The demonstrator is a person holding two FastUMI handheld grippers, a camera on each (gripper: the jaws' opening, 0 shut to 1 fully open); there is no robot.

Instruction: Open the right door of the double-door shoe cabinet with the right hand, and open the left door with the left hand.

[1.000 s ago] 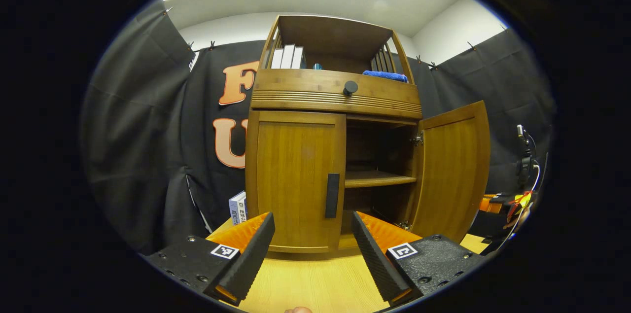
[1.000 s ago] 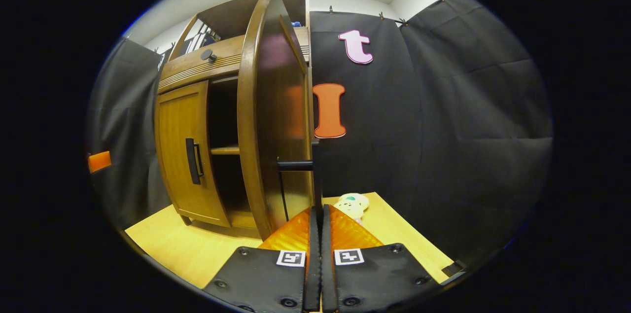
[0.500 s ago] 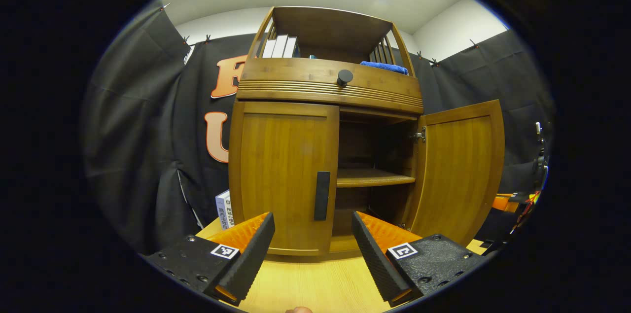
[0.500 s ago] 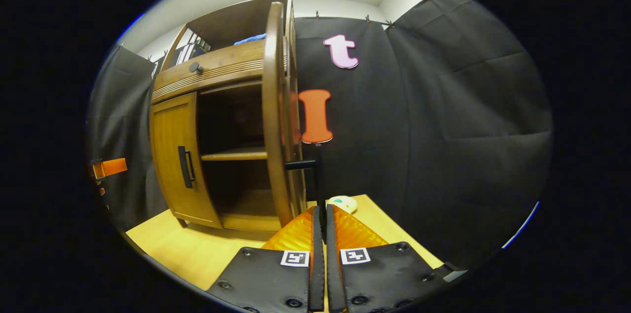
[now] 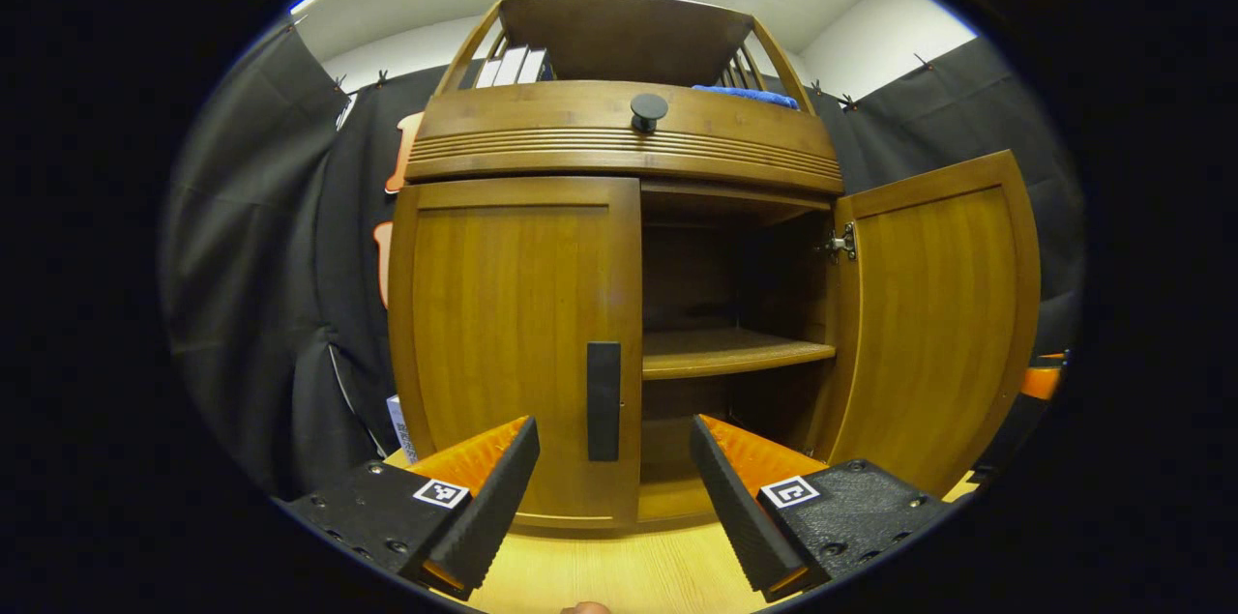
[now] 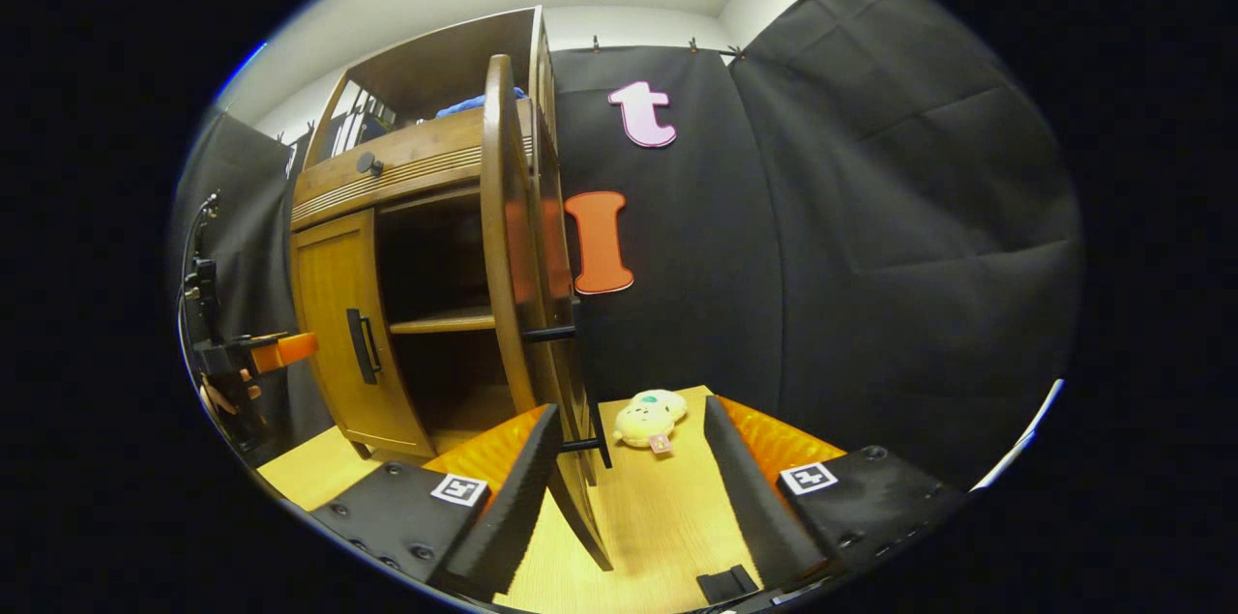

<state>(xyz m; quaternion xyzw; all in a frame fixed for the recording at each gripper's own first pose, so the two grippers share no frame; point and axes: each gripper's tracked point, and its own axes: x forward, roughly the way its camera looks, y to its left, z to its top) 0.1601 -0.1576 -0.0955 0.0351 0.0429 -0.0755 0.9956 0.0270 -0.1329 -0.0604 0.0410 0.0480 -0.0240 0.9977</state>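
The wooden shoe cabinet (image 5: 619, 135) fills the left gripper view. Its left door (image 5: 513, 334) is closed, with a black vertical handle (image 5: 604, 401) at its inner edge. My left gripper (image 5: 614, 430) is open just in front of that handle, a finger on either side, not touching it. The right door (image 5: 933, 324) stands swung wide open. In the right gripper view this door (image 6: 508, 237) is edge-on, and its black handle (image 6: 551, 334) sticks out to the right. My right gripper (image 6: 629, 416) is open with nothing held, the door's lower edge by its left finger.
The cabinet stands on a light wooden table (image 6: 667, 517). A small plush toy (image 6: 650, 419) lies on it beside the open door. Inside is a bare shelf (image 5: 735, 353). A drawer with a round knob (image 5: 648, 109), books and a blue cloth are above.
My right gripper has opened, let go of the right door's handle and drawn back. The left gripper has come closer to the left door's handle. The right door swung a little wider.
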